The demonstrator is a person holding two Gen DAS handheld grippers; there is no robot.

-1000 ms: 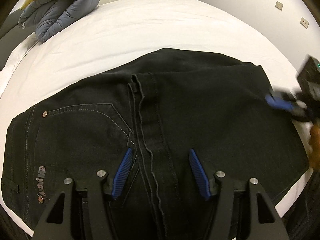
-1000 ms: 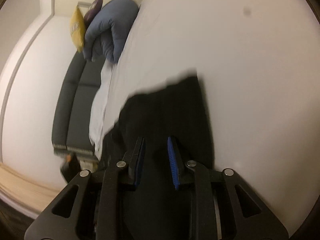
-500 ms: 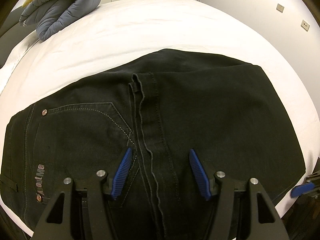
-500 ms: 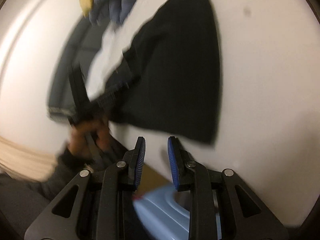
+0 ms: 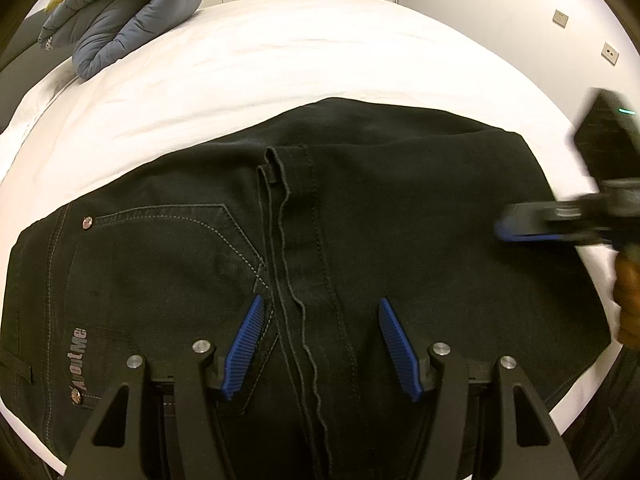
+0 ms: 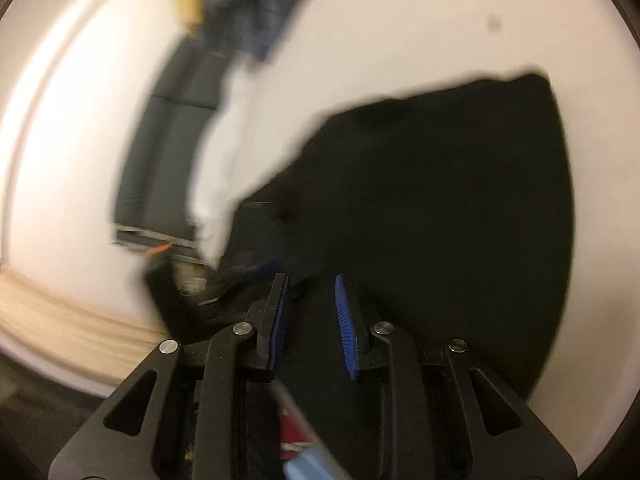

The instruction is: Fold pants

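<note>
Black pants [image 5: 360,208] lie folded flat on a white bed [image 5: 280,60], pocket and "AboutMe" label at the left, hem edges running down the middle. My left gripper [image 5: 320,344] is open and empty just above the near part of the pants. My right gripper [image 5: 520,226] is blurred at the pants' right edge. In the right wrist view the right gripper [image 6: 312,320] has its jaws a little apart with nothing between them, over the edge of the pants [image 6: 440,200].
A rolled blue-grey duvet [image 5: 128,12] with a yellow pillow lies at the far left of the bed. A dark sofa [image 6: 168,128] stands beyond the bed. A light blue object [image 6: 308,464] shows below the right gripper. A wall with sockets is on the right.
My right gripper has swung back from below the bed's edge to the pants' right side. My left gripper and the pants have not moved.
</note>
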